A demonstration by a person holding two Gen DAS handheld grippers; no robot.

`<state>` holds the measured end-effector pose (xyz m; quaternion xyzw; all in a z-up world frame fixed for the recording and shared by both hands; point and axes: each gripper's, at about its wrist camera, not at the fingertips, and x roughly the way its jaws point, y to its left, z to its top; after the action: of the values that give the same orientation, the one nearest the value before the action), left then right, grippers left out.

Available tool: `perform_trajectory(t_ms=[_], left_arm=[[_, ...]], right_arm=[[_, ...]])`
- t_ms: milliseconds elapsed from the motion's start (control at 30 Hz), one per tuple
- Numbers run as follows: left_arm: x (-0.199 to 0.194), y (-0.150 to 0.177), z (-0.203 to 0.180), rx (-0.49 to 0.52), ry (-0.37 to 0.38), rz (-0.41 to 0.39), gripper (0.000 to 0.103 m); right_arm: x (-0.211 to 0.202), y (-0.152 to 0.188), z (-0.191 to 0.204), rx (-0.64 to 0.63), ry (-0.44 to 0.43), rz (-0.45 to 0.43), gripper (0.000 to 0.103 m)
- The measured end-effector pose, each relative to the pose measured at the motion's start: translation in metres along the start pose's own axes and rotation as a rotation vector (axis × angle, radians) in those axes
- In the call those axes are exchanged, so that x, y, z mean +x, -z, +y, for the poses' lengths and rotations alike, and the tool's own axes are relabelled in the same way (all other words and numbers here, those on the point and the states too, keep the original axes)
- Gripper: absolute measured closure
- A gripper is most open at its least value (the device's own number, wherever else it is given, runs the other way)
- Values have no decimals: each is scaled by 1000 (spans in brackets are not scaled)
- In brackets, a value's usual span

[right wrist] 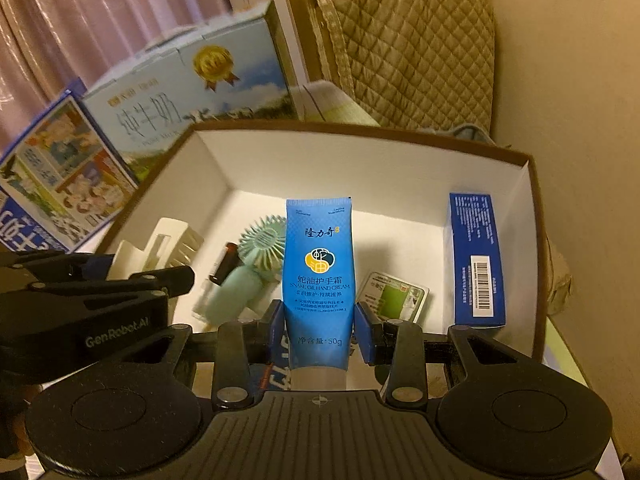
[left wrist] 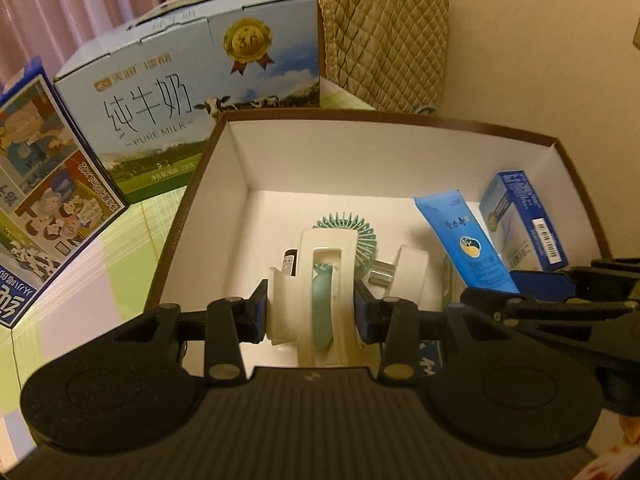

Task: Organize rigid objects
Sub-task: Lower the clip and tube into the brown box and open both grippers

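A brown cardboard box with white inside (left wrist: 236, 184) (right wrist: 532, 248) sits in front of both grippers. My left gripper (left wrist: 311, 312) is shut on a cream hair claw clip (left wrist: 320, 276), held over the box's near edge; the clip also shows in the right wrist view (right wrist: 168, 244). My right gripper (right wrist: 320, 330) is shut on a blue hand cream tube (right wrist: 318, 264), upright over the box; the tube shows in the left wrist view (left wrist: 460, 240). Inside lie a teal hand fan (right wrist: 256, 260), a dark small bottle (right wrist: 224, 264), a blue carton (right wrist: 474, 256), and a green-labelled packet (right wrist: 394, 294).
A large blue milk carton case (left wrist: 192, 92) and a cartoon-printed box (left wrist: 44, 184) stand left of the box on a green checked cloth (left wrist: 132, 248). A quilted beige cover (left wrist: 384, 36) hangs behind. A wall (right wrist: 568, 120) is on the right.
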<state>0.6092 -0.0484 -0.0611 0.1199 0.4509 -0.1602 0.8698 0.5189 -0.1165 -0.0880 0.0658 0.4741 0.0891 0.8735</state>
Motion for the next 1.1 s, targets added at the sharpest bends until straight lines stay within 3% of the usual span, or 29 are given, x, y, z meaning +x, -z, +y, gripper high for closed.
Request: perform_trajectory(t_ms=[333,433,533,600,667,1100], left_arm=[[24,-5,0,-7,39,33,66],[26,-5,-3,5,40,25,51],[25,-3,-4,17,24,24,49],[25,-2,-2,10,32,28,49],[23,0,0,8,27,31,48],[17,7,1,-13,3,49,47]], right_arm=[[23,-3,-12,42,-6,36,68],[28,-4,-18,85,-36,64,68],[26,-3,-21,88,-30,62,59],[23,-2,-23,76,-28,64,46],[20,1,-24,63,-35,61,43],[12,12,-23,18,-45,87,39]])
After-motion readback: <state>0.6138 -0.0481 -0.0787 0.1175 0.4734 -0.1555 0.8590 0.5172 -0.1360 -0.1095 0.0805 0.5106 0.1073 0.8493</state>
